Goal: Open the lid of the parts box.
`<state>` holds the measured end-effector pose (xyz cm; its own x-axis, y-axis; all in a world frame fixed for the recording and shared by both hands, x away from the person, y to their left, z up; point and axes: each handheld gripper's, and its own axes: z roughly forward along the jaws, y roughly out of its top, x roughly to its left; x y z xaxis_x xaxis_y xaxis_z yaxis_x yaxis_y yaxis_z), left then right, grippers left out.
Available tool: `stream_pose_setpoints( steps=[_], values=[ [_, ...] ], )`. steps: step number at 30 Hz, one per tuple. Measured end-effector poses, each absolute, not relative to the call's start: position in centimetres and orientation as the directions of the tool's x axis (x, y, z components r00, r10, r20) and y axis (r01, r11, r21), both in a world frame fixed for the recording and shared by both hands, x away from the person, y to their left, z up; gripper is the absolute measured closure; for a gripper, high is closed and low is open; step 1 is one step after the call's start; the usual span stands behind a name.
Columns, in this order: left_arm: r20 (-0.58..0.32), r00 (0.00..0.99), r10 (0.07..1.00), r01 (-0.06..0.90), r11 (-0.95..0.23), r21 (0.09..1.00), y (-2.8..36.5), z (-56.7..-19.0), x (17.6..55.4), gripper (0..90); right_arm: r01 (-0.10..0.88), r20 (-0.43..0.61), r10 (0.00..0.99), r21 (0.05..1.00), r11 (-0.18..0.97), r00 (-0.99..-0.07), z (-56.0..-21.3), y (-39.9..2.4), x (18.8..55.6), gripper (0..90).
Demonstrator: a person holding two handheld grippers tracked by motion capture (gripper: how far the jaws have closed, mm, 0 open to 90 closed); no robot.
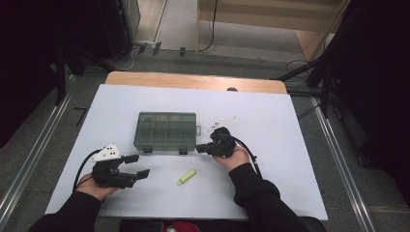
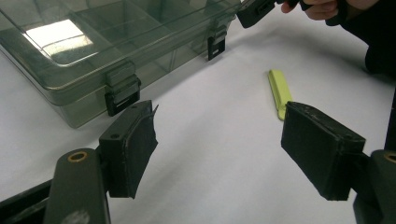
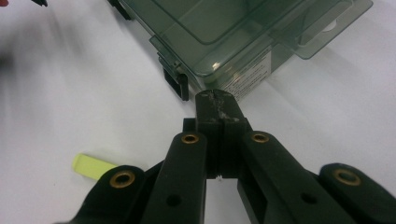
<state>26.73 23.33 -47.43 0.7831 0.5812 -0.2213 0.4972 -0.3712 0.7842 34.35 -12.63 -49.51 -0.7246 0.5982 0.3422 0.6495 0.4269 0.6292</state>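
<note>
Progress: barely started, I'd say. The organizer box (image 1: 167, 131) sits lid down with both front latches looking fastened, so opening it appears to be all still ahead.
Box spot: middle of the white surface (image 1: 270, 159), long side facing the person.
Right claw (image 1: 200, 148): pinched fully together with nothing in it, tip parked at the box's 4 o'clock corner, right by the right-hand latch (image 3: 176, 85). Looks like it's about to poke or flick that latch, just my guess.
Left claw (image 1: 137, 166): spread wide and empty, resting around 7 o'clock from the box, well short of the left latch (image 2: 122, 93).
Yellow strip (image 1: 186, 177): small flat piece lying loose at 6 o'clock of the box, between the two hands, untouched.
Clear bit (image 1: 222, 123): thin see-through piece off at 2 o'clock of the box, no idea what it is.
Left to do: both latches, then the lid, as far as I can judge.
Hard to see: compartments look empty through the tinted lid but glare makes it iffy. Can't tell if the right tip actually touches the box. Label on the box side is unreadable.
</note>
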Motion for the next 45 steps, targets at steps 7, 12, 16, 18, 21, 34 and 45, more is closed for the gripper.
stream_pose_setpoints(
  steps=[7,12,16,18,21,34,45],
  values=[
    [-0.227,0.779,0.584,0.501,-0.365,0.785,23.4,-47.4,26.8,25.8,0.649,0.348,0.595,0.636,0.418,-0.724,-49.4,-12.7,34.3,90.0],
    [-0.228,0.779,0.584,0.503,-0.367,0.782,23.4,-47.5,26.8,25.8,0.641,0.350,0.591,0.655,0.399,-0.726,-49.0,-12.8,34.2,90.0],
    [-0.226,0.779,0.585,0.502,-0.367,0.783,23.4,-47.5,26.9,25.8,0.634,0.344,0.589,0.663,0.399,-0.731,-48.7,-12.8,34.2,90.0],
    [-0.229,0.777,0.587,0.505,-0.364,0.783,23.4,-47.5,26.9,25.8,0.633,0.345,0.589,0.664,0.397,-0.731,-48.6,-12.8,34.2,90.0],
    [-0.229,0.774,0.590,0.507,-0.361,0.783,23.3,-47.5,27.0,25.9,0.628,0.344,0.586,0.671,0.393,-0.734,-48.5,-12.8,34.2,90.0],
    [-0.249,0.756,0.606,0.525,-0.333,0.783,23.4,-47.5,27.3,25.8,0.621,0.346,0.575,0.678,0.393,-0.741,-47.5,-12.3,34.9,90.0],
    [-0.232,0.762,0.604,0.511,-0.341,0.789,23.5,-47.6,27.4,24.3,0.611,0.346,0.565,0.689,0.389,-0.749,-46.5,-12.0,35.8,90.0]
  ],
)
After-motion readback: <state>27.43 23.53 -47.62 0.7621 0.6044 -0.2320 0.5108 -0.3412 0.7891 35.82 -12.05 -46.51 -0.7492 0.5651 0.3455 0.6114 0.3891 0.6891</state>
